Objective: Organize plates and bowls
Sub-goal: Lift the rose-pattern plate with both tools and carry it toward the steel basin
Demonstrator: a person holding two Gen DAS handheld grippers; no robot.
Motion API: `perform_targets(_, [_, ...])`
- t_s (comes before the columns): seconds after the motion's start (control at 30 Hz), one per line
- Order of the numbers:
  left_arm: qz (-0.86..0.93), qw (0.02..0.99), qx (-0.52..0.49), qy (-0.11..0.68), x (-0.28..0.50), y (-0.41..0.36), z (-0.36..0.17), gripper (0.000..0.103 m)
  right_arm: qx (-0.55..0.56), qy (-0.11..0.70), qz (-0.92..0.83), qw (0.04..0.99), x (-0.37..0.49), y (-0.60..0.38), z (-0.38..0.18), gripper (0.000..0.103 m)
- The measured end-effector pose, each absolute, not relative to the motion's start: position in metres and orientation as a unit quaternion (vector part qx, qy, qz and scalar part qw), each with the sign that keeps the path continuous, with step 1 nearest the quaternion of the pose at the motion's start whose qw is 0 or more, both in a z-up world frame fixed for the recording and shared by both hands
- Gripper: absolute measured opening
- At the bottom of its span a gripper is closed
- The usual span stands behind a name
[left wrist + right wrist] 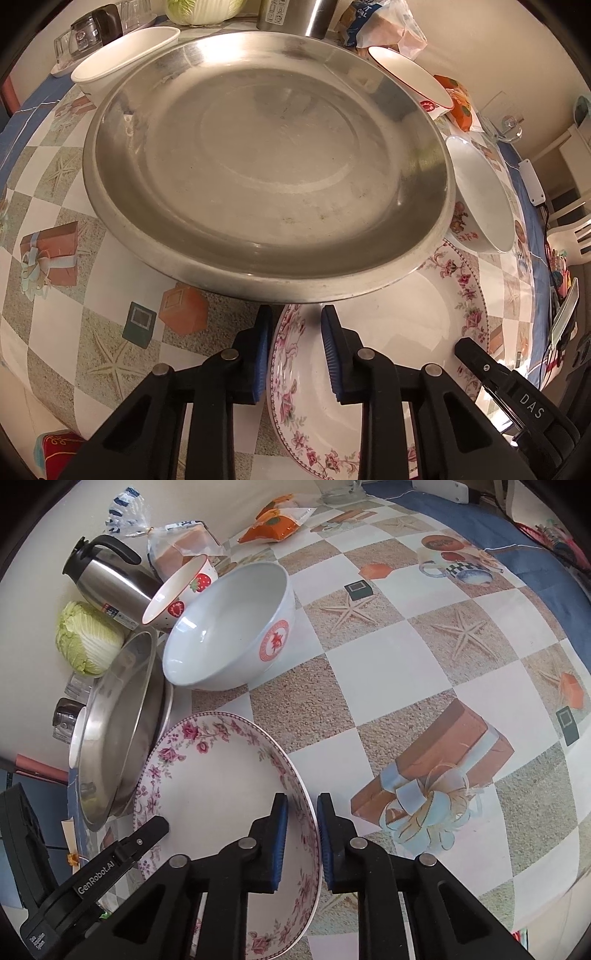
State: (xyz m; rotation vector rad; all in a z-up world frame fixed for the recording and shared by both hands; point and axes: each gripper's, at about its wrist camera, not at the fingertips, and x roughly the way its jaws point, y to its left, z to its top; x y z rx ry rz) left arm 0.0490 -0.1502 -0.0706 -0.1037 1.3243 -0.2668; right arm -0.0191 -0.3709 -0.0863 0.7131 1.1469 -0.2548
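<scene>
Checkered cloth covers our worktop, where the floral plate lies beside the steel pan. We see our left tool straddling the plate's left rim, one pad outside and one inside, narrowed but with a gap still visible, so we cannot tell whether it grips. Our right tool straddles the opposite rim, pads close against it, apparently clamped. White bowls stand behind.
</scene>
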Motion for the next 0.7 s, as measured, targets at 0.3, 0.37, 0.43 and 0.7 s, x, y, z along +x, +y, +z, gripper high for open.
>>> perform_targets(0.3, [-0.155,0.772,-0.023,0.616,0.045,-0.166,-0.073,0.026,0.353,0.523,-0.134,0.765,-0.034,-0.384,-0.086,0.017])
perform_targets(0.37, [-0.160,0.771,-0.018,0.616,0.044,-0.168,-0.073,0.026,0.359,0.520,-0.137,0.763,-0.038,-0.388,-0.086,0.017])
perform_targets(0.43, [-0.165,0.770,-0.013,0.616,0.045,-0.169,-0.073,0.026,0.364,0.519,-0.139,0.761,-0.041,-0.392,-0.086,0.017])
perform_targets(0.7, [-0.172,0.769,-0.003,0.616,0.050,-0.183,-0.073,0.026,0.372,0.517,-0.147,0.757,-0.043,-0.393,-0.086,0.017])
